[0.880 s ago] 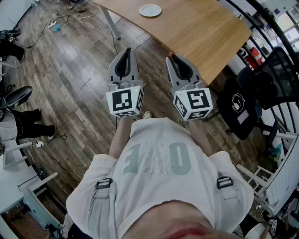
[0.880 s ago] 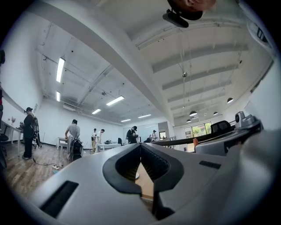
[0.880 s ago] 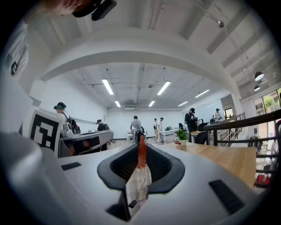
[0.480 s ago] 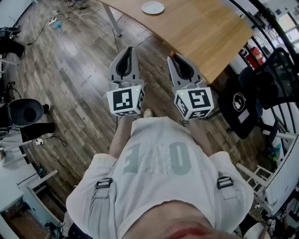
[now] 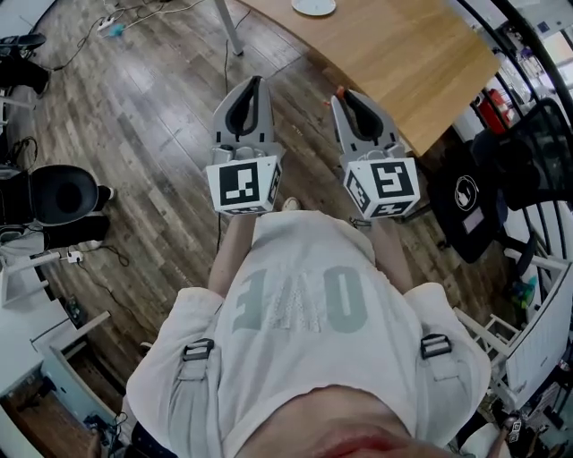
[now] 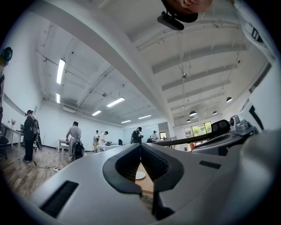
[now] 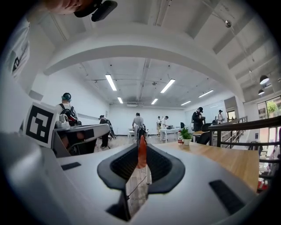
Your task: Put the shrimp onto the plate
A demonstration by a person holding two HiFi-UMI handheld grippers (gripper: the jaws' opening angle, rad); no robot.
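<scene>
A person in a pale T-shirt [image 5: 304,268] holds two smooth grey plastic grippers side by side before the chest, both pointing roughly level toward a curved, light-wood surface [image 5: 403,54], where a small round white plate [image 5: 313,6] sits well apart from them. The right gripper [image 5: 343,93] has its black ribbed fingers [image 7: 125,165] pinched on a slim orange-red shrimp [image 7: 142,151], which stands upright at their tips near the surface's edge. The left gripper [image 5: 255,82] carries nothing over the dark plank floor [image 5: 152,116], its fingers [image 6: 127,165] drawn together at the tips.
</scene>
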